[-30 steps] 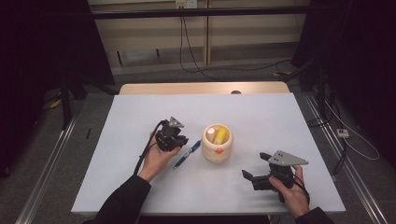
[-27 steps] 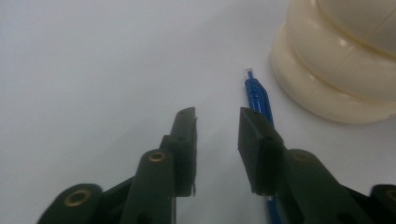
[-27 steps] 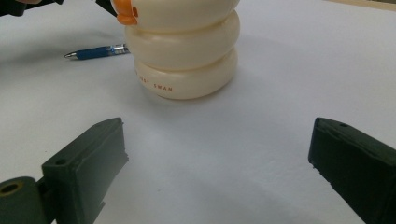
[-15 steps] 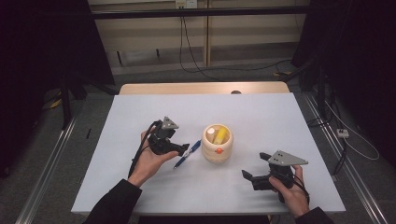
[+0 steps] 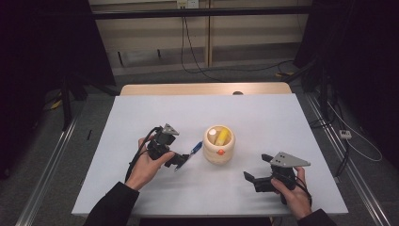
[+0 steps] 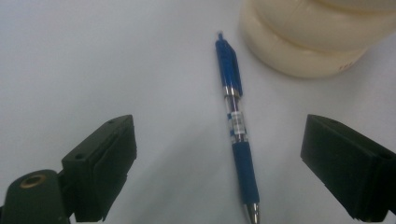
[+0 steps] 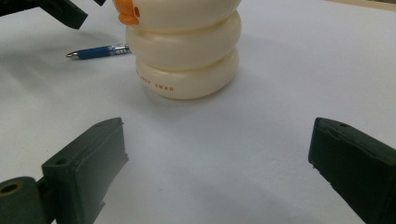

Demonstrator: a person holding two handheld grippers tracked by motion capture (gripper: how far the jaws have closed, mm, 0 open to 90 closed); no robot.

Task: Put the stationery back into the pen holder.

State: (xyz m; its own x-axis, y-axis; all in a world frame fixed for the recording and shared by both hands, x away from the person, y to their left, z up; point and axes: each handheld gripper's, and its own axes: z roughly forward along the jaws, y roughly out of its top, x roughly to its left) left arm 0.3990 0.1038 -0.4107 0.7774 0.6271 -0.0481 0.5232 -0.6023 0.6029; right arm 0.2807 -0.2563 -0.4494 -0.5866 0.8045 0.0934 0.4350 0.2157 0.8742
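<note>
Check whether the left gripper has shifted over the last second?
Yes. The left gripper has dropped toward the table's near edge, from level with the cream ringed plastic pen holder to straddling the blue pen.

Two hand-held grippers over a white table, a pen and a cream pot between them.

The left black gripper sits over the near end of the slim blue pen, which lies just left of the round cream pot holding yellow and white pieces. The right black gripper, seemingly spread open, rests well apart on the white table.
</note>
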